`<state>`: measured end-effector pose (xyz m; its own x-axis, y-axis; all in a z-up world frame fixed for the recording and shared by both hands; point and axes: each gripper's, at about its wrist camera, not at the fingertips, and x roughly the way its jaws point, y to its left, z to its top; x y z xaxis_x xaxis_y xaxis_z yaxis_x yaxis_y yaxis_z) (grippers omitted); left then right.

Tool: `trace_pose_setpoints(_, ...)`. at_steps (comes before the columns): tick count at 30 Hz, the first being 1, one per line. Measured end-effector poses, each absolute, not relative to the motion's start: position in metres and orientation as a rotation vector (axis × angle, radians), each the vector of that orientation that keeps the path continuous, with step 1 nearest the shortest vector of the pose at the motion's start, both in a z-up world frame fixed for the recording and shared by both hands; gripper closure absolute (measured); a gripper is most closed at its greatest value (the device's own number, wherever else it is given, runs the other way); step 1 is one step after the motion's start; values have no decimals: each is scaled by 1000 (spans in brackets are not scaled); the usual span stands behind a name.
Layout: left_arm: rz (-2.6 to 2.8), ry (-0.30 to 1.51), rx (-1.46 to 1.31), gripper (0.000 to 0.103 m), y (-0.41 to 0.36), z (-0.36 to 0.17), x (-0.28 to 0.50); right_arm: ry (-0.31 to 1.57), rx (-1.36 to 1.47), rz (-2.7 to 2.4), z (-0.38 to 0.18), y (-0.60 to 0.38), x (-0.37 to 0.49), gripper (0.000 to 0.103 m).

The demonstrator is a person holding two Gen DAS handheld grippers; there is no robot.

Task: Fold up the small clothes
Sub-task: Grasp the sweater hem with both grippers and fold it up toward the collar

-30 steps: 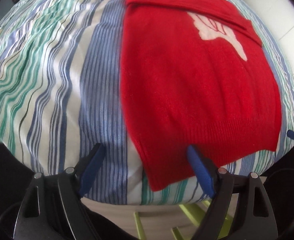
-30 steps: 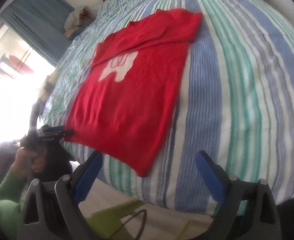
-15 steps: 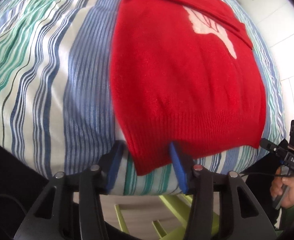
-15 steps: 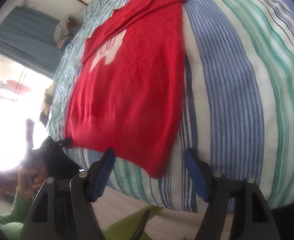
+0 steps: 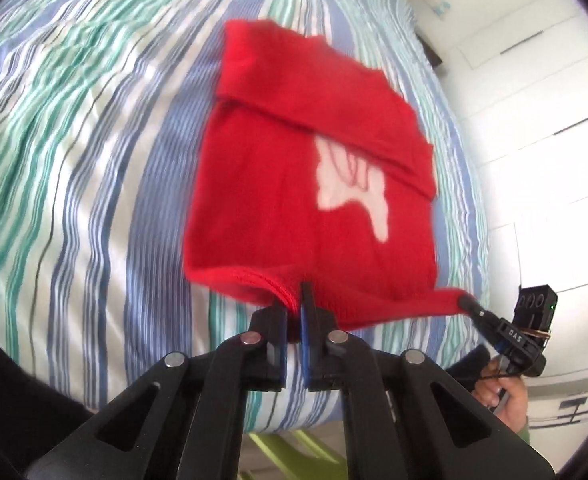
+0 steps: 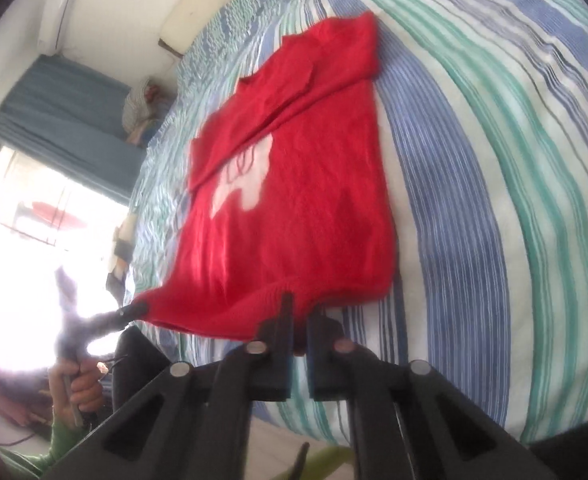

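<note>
Two black two-finger grippers with blue pads, both reaching forward and low over the near edge of a bed.

Left gripper (image 5: 293, 312) at 6 o'clock in the left wrist view, fingers drawn together and clamped on the ribbed hem of one red knitted sweater with a white motif (image 5: 286, 184). Same gripper seen at 9 o'clock in the right wrist view, held in a hand (image 6: 79, 390) with a green sleeve, pinching the sweater's left hem corner.

Right gripper (image 6: 299, 316) at 6 o'clock in its own view, fingers likewise closed on the hem. Seen again at 4 o'clock in the left wrist view, gripping the right hem corner.

Sweater spread front-up on one striped blue, green and white bedsheet (image 5: 74, 152), hem lifted off the sheet between both grippers, sleeves folded across the chest toward 12 o'clock.

One blue curtain (image 6: 54, 100) at 10 o'clock in the right wrist view.
</note>
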<state>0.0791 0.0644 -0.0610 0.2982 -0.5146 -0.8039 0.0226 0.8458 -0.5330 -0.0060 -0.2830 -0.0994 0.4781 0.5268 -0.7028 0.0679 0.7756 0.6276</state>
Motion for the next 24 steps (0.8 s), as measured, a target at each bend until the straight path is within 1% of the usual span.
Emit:
trace_pose_setpoints(4,-347,1138,-481,100,72,-46,155,945,613,293,-72,-297,62,98)
trace_pose_setpoints(8,-280,1121,-462,100,61,-54,240,891,551,253,-57,-305,152,98)
trace_pose_setpoints(13,-192,1157,-411,100,51,-79,325,903,519,195,-64,-312,253,98)
trace_pose_setpoints(16,-159,1169,-385,100,50,-90,352,928,515,161,-77,-313,296,98)
trace_pose_setpoints(18,-132,1164,-374,99,51,-97,366,936,503,137,-85,-313,316,98)
trace_pose_setpoints(19,-120,1162,-375,96,52,-100,372,934,504,125,-89,-313,324,98)
trace_pose_setpoints(20,-110,1160,-376,92,51,-104,381,932,515,114,-94,-313,332,98)
trace_pose_setpoints(21,-107,1163,-373,90,51,-107,388,932,535,104,-99,-314,337,98)
trace_pose_setpoints(22,-102,1171,-364,79,52,-109,391,934,562,97,-106,-315,342,98)
trace_pose_setpoints(23,-81,1178,-346,50,54,-110,393,939,591,94,-112,-319,341,93)
trace_pose_setpoints(24,-52,1168,-328,39,58,-107,393,948,606,73,-117,-320,343,90)
